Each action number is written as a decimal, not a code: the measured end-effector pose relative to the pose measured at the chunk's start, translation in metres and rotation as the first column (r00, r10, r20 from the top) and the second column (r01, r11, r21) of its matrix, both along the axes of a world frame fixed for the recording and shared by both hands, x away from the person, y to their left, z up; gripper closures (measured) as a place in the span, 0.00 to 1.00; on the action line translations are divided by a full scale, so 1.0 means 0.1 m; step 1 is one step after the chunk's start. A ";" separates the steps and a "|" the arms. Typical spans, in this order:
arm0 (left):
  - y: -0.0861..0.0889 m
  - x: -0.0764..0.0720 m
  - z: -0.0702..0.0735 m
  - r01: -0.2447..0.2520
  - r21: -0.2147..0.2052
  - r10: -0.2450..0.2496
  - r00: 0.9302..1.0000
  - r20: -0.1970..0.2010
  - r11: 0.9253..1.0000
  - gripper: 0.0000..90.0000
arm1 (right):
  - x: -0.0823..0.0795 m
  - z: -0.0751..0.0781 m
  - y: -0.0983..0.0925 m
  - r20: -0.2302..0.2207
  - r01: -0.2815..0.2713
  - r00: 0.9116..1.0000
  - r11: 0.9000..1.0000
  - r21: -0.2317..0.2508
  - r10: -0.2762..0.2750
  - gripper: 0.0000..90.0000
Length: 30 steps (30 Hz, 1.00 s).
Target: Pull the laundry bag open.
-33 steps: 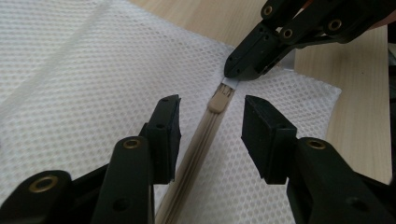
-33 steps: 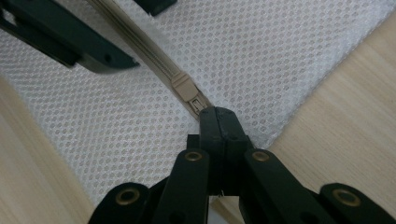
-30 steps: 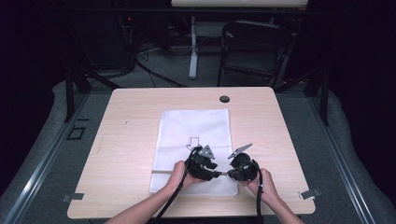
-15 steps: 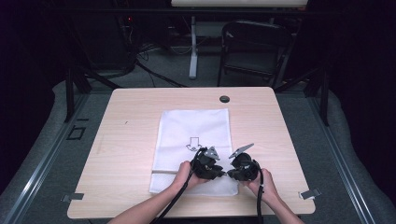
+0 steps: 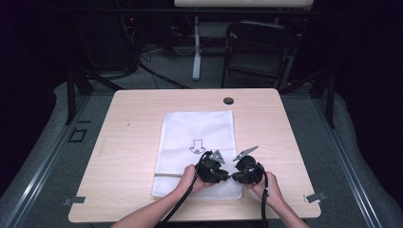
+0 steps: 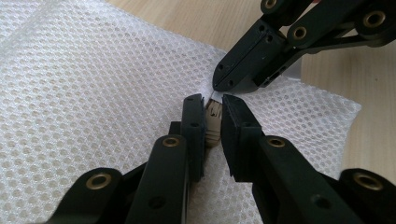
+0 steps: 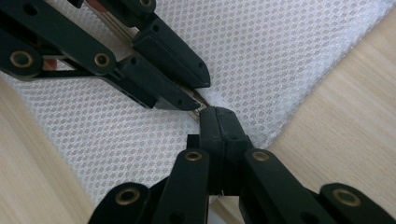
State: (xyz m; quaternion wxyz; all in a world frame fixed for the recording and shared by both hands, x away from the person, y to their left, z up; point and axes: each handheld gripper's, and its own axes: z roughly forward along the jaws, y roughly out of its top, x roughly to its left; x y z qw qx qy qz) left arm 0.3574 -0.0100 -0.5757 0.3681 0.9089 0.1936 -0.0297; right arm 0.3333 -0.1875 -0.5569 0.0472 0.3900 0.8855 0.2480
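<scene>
A white mesh bag (image 5: pixel 197 152) lies flat on the worktop (image 5: pixel 123 156), reaching from about the middle to just short of the near edge, with a small arrow mark printed on it. Both grippers meet low on the bag, close to its near right corner, their tips almost touching each other. The left gripper (image 6: pixel 212 112) has just been closing, and in the left gripper view a small pale tab (image 6: pixel 214 122), which looks like a zipper pull, sits between its jaws; the pads are close against it, though a thin gap shows on one side, so a firm pinch cannot be told for sure. The right gripper (image 7: pixel 218 114) has its jaws pressed together on the mesh right next to that tab; in the right gripper view its tips come down on the bag's fabric near the edge where the cloth gives way to bare wood. In the high view the person's hands come in from the near edge, one on each gripper, with cables trailing back toward the person.
</scene>
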 end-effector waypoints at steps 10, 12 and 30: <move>0.01 -0.01 0.03 0.014 0.027 -0.015 1.000 0.020 1.000 0.91 | 0.01 0.00 -0.01 0.012 0.002 1.000 1.000 -0.023 -0.002 1.00; 0.01 -0.01 0.04 0.014 0.029 -0.015 1.000 0.024 0.999 0.91 | 0.00 0.00 0.00 0.010 0.007 1.000 1.000 -0.019 -0.007 1.00; 0.14 0.01 0.08 0.016 0.051 -0.017 1.000 0.021 0.999 0.91 | 0.01 -0.01 -0.01 0.001 0.017 1.000 1.000 -0.006 -0.017 1.00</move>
